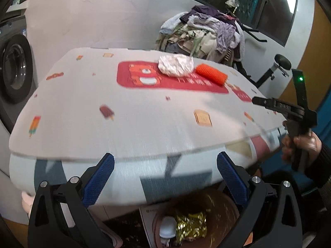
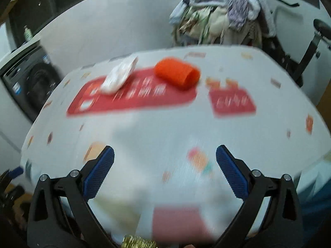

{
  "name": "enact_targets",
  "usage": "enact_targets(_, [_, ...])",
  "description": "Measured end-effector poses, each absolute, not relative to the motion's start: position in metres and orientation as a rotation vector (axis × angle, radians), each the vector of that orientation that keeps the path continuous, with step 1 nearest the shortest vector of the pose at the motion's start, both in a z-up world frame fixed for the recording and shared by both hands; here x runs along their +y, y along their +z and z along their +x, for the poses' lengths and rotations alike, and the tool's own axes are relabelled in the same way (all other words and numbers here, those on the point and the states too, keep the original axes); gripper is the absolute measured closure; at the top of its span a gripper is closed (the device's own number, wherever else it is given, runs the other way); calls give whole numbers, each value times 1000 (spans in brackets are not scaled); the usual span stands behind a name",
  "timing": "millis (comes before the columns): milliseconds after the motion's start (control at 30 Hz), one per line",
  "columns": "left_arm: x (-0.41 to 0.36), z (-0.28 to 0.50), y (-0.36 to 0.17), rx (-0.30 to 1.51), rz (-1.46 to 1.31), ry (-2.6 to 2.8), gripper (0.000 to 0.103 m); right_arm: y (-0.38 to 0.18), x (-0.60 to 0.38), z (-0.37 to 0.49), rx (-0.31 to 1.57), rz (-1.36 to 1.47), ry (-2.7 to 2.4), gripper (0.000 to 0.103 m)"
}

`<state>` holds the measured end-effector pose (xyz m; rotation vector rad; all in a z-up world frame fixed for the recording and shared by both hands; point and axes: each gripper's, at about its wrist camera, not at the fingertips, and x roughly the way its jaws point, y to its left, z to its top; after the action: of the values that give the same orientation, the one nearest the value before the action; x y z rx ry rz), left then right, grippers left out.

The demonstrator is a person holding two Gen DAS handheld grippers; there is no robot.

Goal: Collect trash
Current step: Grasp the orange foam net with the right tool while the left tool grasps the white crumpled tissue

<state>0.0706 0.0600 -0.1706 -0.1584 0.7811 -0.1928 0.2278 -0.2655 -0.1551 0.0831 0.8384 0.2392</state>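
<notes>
A crumpled white wrapper (image 1: 176,65) (image 2: 120,74) and an orange mesh sleeve (image 1: 211,74) (image 2: 177,73) lie side by side on the far part of the cloth-covered table (image 1: 124,111) (image 2: 165,128). Below the table's near edge stands a brown bin (image 1: 223,212) holding a gold foil wad (image 1: 191,225) (image 2: 138,242) and a white object (image 1: 168,226). My left gripper (image 1: 165,175) is open over the bin, nothing between its blue pads. My right gripper (image 2: 164,170) is open above the table's near part, empty. It also shows in the left wrist view as the right gripper (image 1: 269,103), held by a hand (image 1: 304,144).
A heap of clothes (image 1: 202,33) (image 2: 223,10) sits behind the table. A washing machine (image 1: 14,68) (image 2: 31,82) stands at the left. A black exercise machine (image 1: 275,68) (image 2: 310,47) is at the far right. The right wrist view is blurred.
</notes>
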Motion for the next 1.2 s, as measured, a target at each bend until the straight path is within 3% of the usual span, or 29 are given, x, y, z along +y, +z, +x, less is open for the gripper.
enact_targets(267, [71,137,-156,767,-178,-208,6,-150,-247,343,807,-87,246,7])
enact_targets(333, [73,154,-155,771,-198,-219,6,-155,-241,370,810,-140,250,10])
enact_targets(400, [74,173,-155,781,-224,-235,6,-161,-237,391,813,-183,245,20])
enact_targets(567, [67,231,-154,830,-265,-293,6,-181,-232,433,844,-218,209,22])
enact_targets(633, [61,251,-153,835,-274,-308,6,-191,-233,442,863,-212,217,30])
enact_targets(667, [58,261,-153,841,-281,-316,6,-196,-234,444,870,-200,236,44])
enact_targets(800, [45,305,-161,883,-321,-330,6,-201,-241,438,828,-143,301,70])
enact_targets(967, [29,354,-183,954,-371,-302,10,-195,-253,427,773,-56,329,76])
enact_targets(1200, [10,399,-202,981,-397,-255,13,-191,-257,418,734,-25,355,77])
